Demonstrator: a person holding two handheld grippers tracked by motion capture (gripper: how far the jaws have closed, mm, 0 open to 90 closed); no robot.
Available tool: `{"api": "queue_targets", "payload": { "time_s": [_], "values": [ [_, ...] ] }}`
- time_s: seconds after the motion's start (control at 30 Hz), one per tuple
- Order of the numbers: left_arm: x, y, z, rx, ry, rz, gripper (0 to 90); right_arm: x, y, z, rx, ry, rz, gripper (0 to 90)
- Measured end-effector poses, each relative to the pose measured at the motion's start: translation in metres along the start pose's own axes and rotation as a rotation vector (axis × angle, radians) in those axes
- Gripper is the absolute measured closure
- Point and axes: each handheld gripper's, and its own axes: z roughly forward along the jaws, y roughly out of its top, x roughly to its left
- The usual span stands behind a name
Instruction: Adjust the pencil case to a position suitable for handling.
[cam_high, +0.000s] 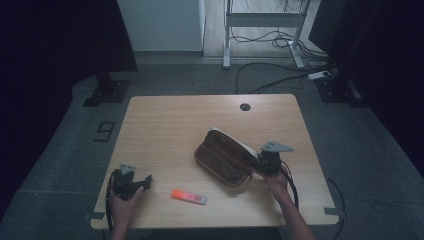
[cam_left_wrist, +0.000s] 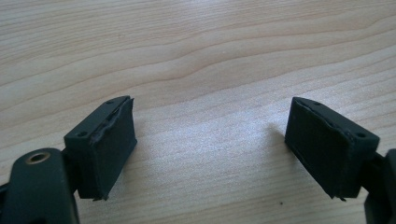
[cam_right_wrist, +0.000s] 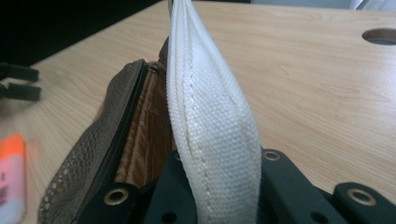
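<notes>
High view: pouch (cam_high: 225, 159) at tabletop (cam_high: 165, 125) centre-right, unzipped; right claw (cam_high: 257, 164) at its 4 o'clock end; marker (cam_high: 189, 196) at 7 o'clock of pouch; left claw (cam_high: 147, 180) at far 8 o'clock.
Left claw view: left claw (cam_left_wrist: 210, 149) released, bare wood between.
Right claw view: right claw (cam_right_wrist: 219, 186) clenched on pouch's white flap (cam_right_wrist: 212, 116).

Bare table (cam_high: 165, 125) across upper left and centre-left of the high view: open passage. Pouch (cam_high: 225, 159) blocks centre-right. Orange marker (cam_high: 189, 196) lies low centre, with a free gap between it and pouch.
</notes>
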Motion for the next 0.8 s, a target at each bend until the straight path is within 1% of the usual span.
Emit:
{"api": "queue_targets", "payload": {
  "time_s": [0.07,0.17,0.3,0.33,0.37,0.4,0.5,0.53,0.57,0.7,0.8],
  "values": [
    [0.0,0.0,0.0,0.0,0.0,0.0,16.1,-0.002,-0.002,0.002,0.015,-0.003,0.0,82.6],
    [0.0,0.0,0.0,0.002,0.0,0.002,16.1,-0.004,-0.003,0.004,0.022,-0.007,0.004,81.8],
    [0.0,0.0,0.0,0.0,0.0,0.0,16.1,-0.005,-0.004,0.005,0.04,-0.039,-0.024,78.4],
    [0.0,0.0,0.0,0.0,0.0,0.0,16.1,-0.005,-0.004,0.005,0.04,-0.039,-0.024,78.4],
    [0.0,0.0,0.0,0.0,0.0,0.0,16.0,-0.006,-0.005,0.006,0.048,-0.048,-0.035,75.8],
    [0.0,0.0,0.0,0.0,0.0,0.0,16.0,-0.006,-0.005,0.006,0.048,-0.048,-0.035,75.8],
    [0.0,0.0,0.0,0.0,0.0,0.001,16.1,-0.005,-0.004,0.004,0.037,-0.051,-0.047,64.8],
    [0.0,0.0,0.0,0.0,0.0,0.001,16.1,-0.005,-0.004,0.004,0.037,-0.051,-0.047,64.8],
    [0.0,0.0,0.0,0.0,0.0,0.0,16.0,-0.002,-0.001,-0.001,0.01,-0.08,-0.056,53.4],
    [0.0,0.0,0.0,0.0,0.0,0.0,16.1,0.0,0.004,-0.013,-0.054,-0.126,-0.068,43.9],
    [0.0,0.0,0.0,0.0,0.0,0.0,16.1,0.002,0.009,-0.023,-0.1,-0.139,-0.072,39.8]
  ]
}}
